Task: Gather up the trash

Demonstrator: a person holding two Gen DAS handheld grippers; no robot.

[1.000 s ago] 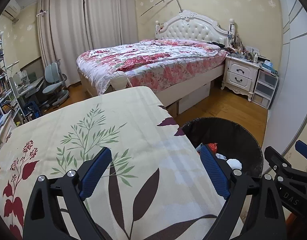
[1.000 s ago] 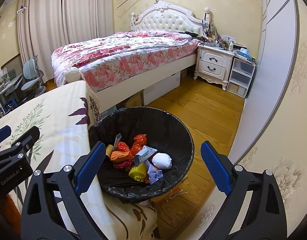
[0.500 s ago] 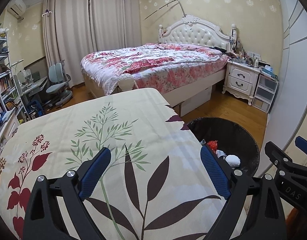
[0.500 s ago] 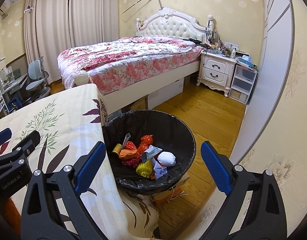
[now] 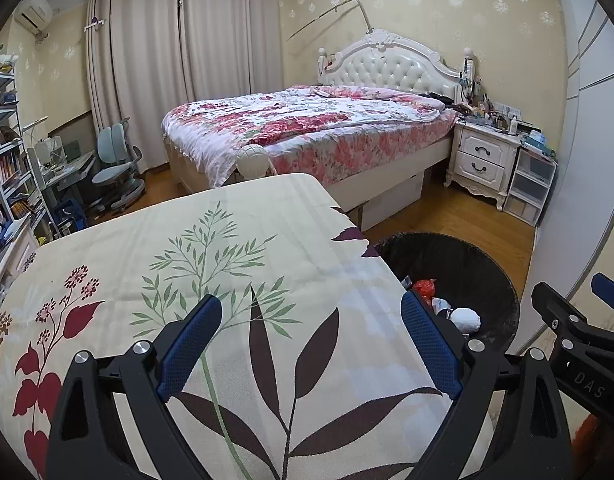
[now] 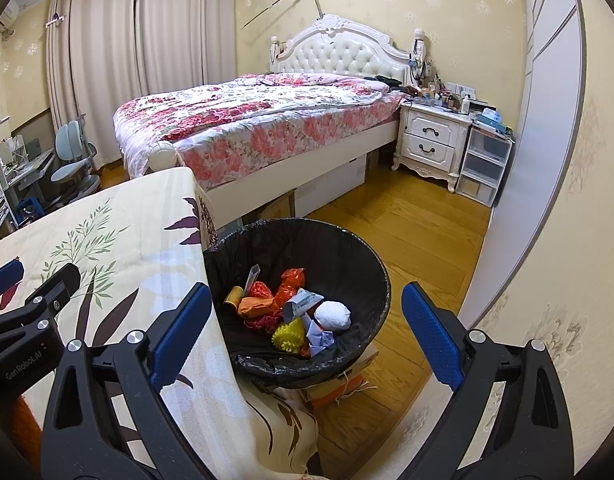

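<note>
A round bin with a black liner (image 6: 347,248) stands on the floor at the table's right edge; it also shows in the left wrist view (image 5: 467,256). Inside lie several pieces of trash: a white paper ball (image 6: 333,315), orange wrappers (image 6: 290,282), a yellow spiky piece (image 6: 288,337). My left gripper (image 5: 311,344) is open and empty above the leaf-patterned tablecloth (image 5: 227,248). My right gripper (image 6: 303,334) is open and empty above the bin. No trash shows on the cloth.
A bed with a floral quilt (image 5: 307,128) stands behind the table. A white nightstand (image 5: 485,158) and plastic drawers (image 5: 529,188) stand at the right. A wardrobe (image 6: 539,120) rises right of the bin. A desk chair (image 5: 117,168) and bookshelves (image 5: 7,168) stand at the left.
Both grippers have drawn back and risen, so the table and bin look farther away. Both stay open and empty.
</note>
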